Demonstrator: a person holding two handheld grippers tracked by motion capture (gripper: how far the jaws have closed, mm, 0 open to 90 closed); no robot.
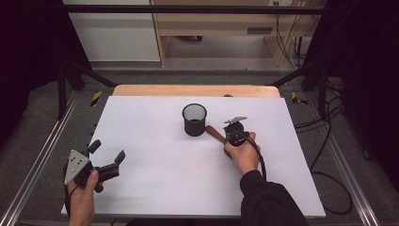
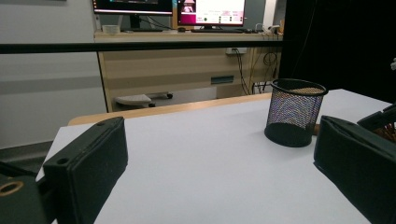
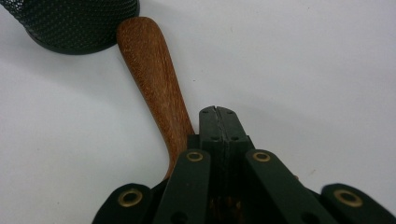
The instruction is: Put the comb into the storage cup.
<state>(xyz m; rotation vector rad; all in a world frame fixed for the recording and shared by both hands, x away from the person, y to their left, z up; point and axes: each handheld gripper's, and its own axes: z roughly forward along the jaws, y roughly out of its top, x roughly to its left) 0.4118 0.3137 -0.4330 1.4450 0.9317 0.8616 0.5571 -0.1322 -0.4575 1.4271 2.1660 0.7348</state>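
Observation:
A black mesh cup [image 1: 194, 120] [image 2: 294, 112] stands upright at the middle back of the white sheet. A brown wooden handle [image 1: 214, 133] [image 3: 154, 79] lies flat on the sheet, its rounded end touching the cup's base [image 3: 70, 23]. My right gripper [image 1: 234, 129] [image 3: 217, 112] hangs low over the handle's other end, and its jaws are pressed together with nothing between the tips. The handle runs under the gripper's left side, so its far end is hidden. My left gripper [image 1: 108, 150] [image 2: 219, 154] is open and empty near the front left corner.
The white sheet [image 1: 155, 179] covers a wooden table whose back edge [image 1: 195, 90] shows behind it. Metal rails run along both sides of the table [image 1: 37, 160]. Cables lie on the floor at the right [image 1: 329, 141]. A desk with monitors [image 2: 187, 9] stands beyond the table.

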